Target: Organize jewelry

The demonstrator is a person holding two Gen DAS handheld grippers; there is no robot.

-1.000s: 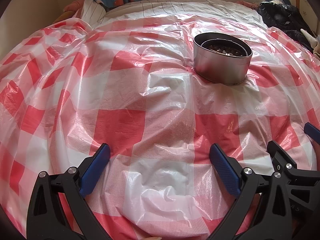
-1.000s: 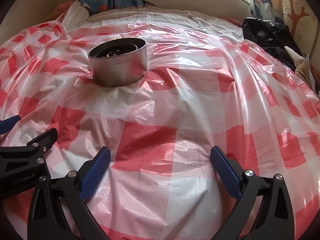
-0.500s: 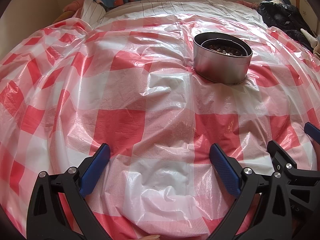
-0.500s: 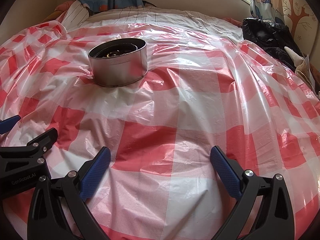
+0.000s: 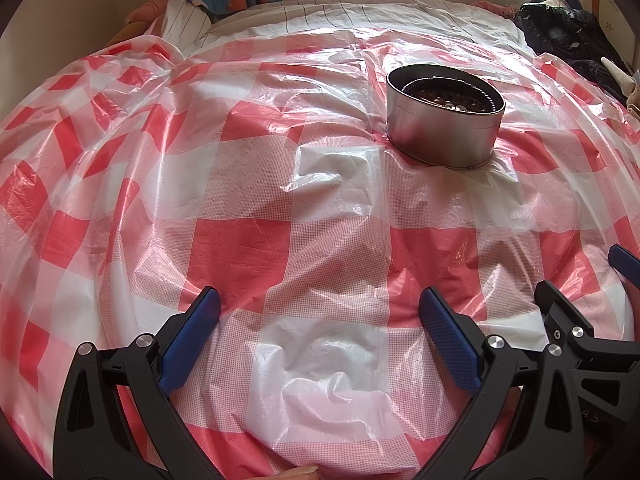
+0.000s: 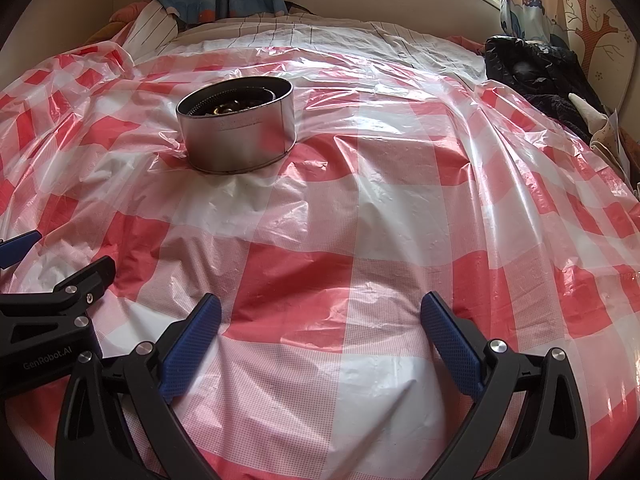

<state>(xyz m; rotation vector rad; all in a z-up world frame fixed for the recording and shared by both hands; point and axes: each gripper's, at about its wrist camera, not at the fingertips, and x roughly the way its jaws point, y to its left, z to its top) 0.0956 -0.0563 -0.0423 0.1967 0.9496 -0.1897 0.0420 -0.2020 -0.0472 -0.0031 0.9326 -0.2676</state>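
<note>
A crinkled red-and-white checked plastic sheet (image 5: 280, 208) covers the whole bed, w/ a round silver metal tin (image 5: 444, 118) sitting open-topped on it toward the far side, small dark beads & bits of jewelry inside. Left gripper (image 5: 318, 332) and right gripper (image 6: 320, 332), both black w/ blue pads, sit side by side near the sheet's near edge, well apart from the tin. Both are spread wide, holding nothing.

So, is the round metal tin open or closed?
Open. The metal tin has no lid; both views look past its rim to small dark and shiny pieces inside.
</note>
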